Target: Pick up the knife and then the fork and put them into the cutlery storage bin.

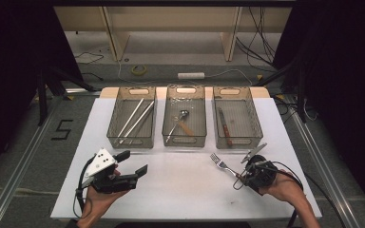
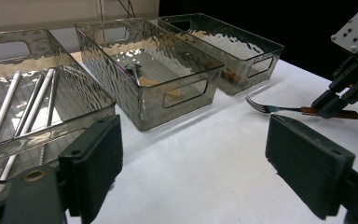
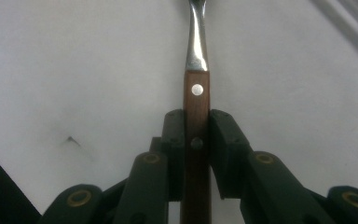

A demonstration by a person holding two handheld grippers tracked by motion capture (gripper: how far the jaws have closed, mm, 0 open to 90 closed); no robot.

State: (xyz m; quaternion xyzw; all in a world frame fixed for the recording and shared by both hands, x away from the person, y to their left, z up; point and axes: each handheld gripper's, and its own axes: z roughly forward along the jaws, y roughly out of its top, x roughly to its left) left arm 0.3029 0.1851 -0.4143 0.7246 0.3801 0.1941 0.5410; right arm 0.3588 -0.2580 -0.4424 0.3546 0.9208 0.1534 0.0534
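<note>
A fork (image 1: 222, 165) with a brown wooden handle points its tines toward the bins, at the right front of the white board (image 1: 185, 190). My right gripper (image 1: 243, 175) is shut on that handle; in the right gripper view both pads press the wood (image 3: 196, 88) just below the steel neck. Whether the tines rest on the board I cannot tell. My left gripper (image 1: 134, 162) is held at the left front with its jaws wide apart and nothing between them (image 2: 191, 149). From there the fork (image 2: 265, 108) and the right gripper (image 2: 331, 107) show at the far right.
Three smoky see-through bins stand in a row at the back. The left bin (image 1: 131, 141) holds long pale rods, the middle bin (image 1: 184, 141) a wooden-handled spoon, the right bin (image 1: 237, 142) a wooden-handled knife. Bare board lies between the grippers.
</note>
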